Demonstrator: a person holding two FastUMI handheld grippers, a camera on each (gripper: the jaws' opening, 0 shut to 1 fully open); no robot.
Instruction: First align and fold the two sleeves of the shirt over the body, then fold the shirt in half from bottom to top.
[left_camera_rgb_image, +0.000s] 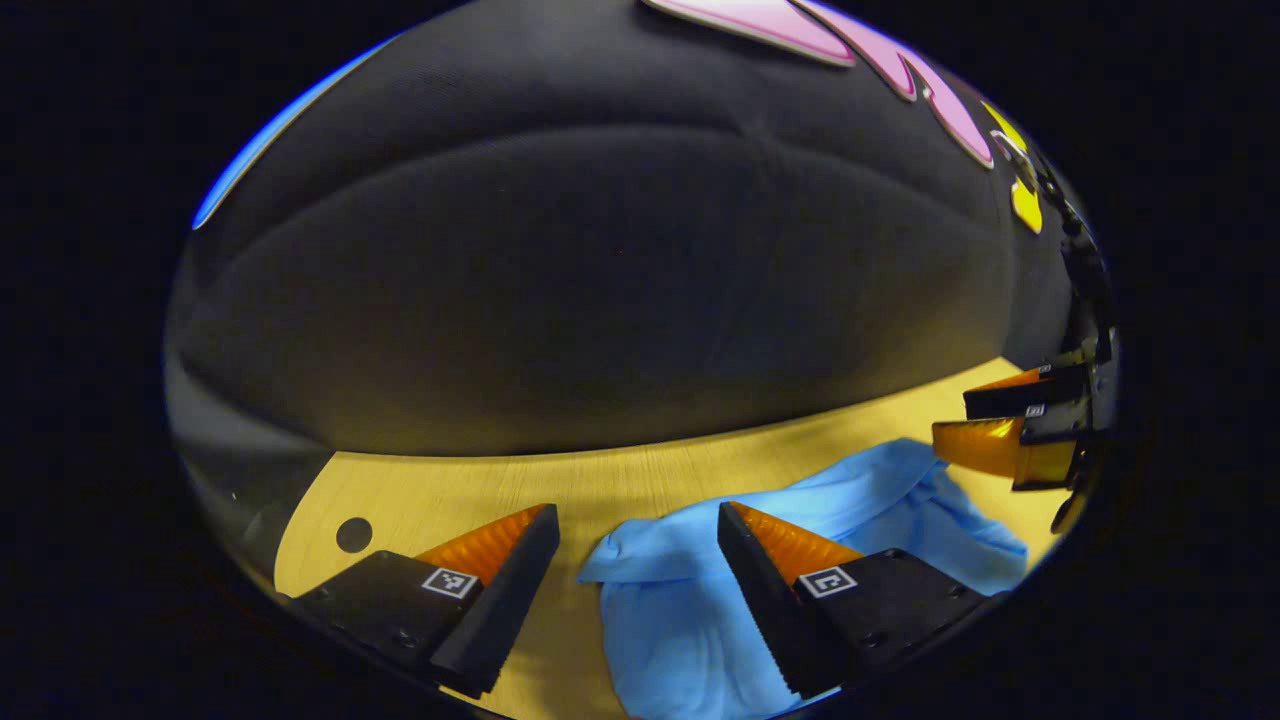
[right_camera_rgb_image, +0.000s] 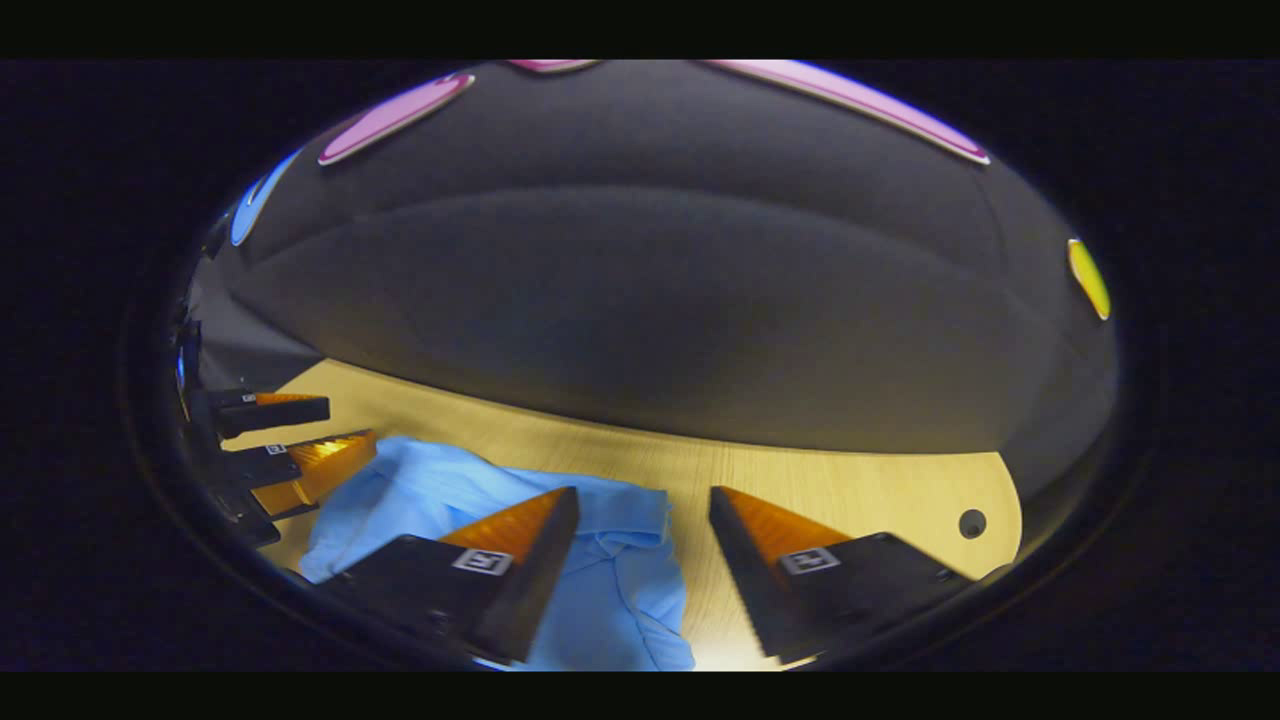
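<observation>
A light blue shirt (left_camera_rgb_image: 690, 620) lies rumpled on the wooden table (left_camera_rgb_image: 560, 490). In the left gripper view my left gripper (left_camera_rgb_image: 637, 520) is open above the shirt's left edge, its right finger over the cloth, its left finger over bare wood. The right gripper (left_camera_rgb_image: 990, 425) shows at the far right, open, above the shirt's far side. In the right gripper view my right gripper (right_camera_rgb_image: 642, 505) is open over the shirt (right_camera_rgb_image: 600, 590), near its collar and right edge. The left gripper (right_camera_rgb_image: 300, 440) appears at the far left, open, above the cloth.
The table (right_camera_rgb_image: 830, 485) has a round hole (left_camera_rgb_image: 353, 534) near its left corner, seen also as a hole (right_camera_rgb_image: 971, 522) in the right gripper view. Dark cloth wall stands just behind the table's far edge.
</observation>
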